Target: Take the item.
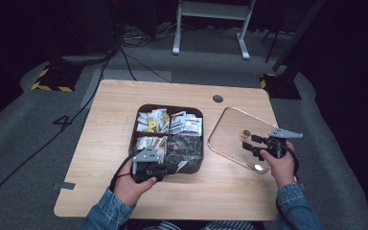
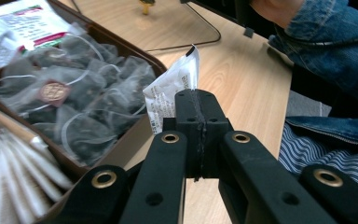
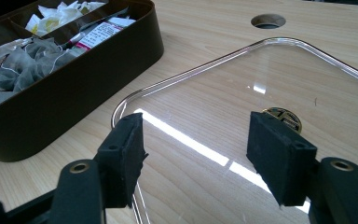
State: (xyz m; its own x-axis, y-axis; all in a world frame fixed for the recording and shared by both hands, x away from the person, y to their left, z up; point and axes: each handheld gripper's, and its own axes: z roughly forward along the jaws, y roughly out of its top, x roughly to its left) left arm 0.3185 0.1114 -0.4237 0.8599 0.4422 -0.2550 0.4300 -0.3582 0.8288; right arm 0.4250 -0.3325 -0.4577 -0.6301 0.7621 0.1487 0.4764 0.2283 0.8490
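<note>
a: dark room, grey carpet, cables trailing off behind a light wooden table (image 1: 105,143). take the brown compartment box (image 1: 135,125) in the middle of it as the marker.

b: fine. where's the left gripper (image 1: 168,168)?

a: at the near edge of the box, by the compartment of dark mesh tea bags (image 1: 186,147). its jaws are pressed together on a white sachet (image 2: 173,88), pinching the lower end; the rest of the packet stands up past the pads, tilted toward the box.

b: is the sachet clear of the box?

a: from the left gripper view it sits just outside the near rim, above bare table. whether it brushes the rim i can't tell.

b: and the right gripper (image 1: 254,143)?

a: well to the right of the box, over the clear lid (image 1: 227,125) that lies flat on the table. its jaws are spread with nothing between them; the pads (image 3: 126,149) hang above the glassy surface, and the lid's small gold knob (image 3: 283,116) shows just beyond the far pad.

b: other compartments?

a: white and yellow packets (image 1: 152,120) at the far side of the box, pale paper-wrapped bags (image 1: 148,143) at its near left.
</note>
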